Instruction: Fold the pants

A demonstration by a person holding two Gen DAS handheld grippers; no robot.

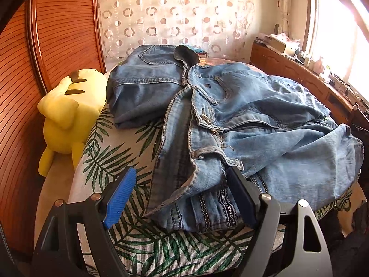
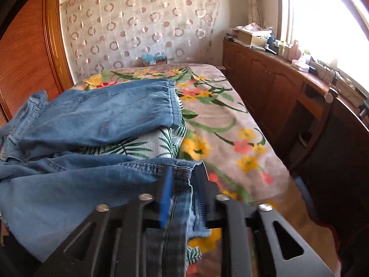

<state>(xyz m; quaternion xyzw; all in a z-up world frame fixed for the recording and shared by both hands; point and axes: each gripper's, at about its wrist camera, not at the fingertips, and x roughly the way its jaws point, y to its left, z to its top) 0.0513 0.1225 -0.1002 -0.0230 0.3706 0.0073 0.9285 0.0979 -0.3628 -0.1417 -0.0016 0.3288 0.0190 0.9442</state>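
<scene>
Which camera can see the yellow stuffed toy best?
The left wrist view. The yellow stuffed toy sits there in full, between the wooden wall and the bed, beside the folded jeans. The right wrist view does not show the toy at all, only jeans, blanket and cupboards.

Jeans (image 1: 242, 120) lie spread across a leaf-print cushion (image 1: 120, 161) on a bed; a second folded pair (image 1: 143, 87) sits behind them to the left. A plush toy (image 1: 66, 115) rests left of the cushion, a cluttered sideboard (image 2: 288, 78) along the right wall.
</scene>
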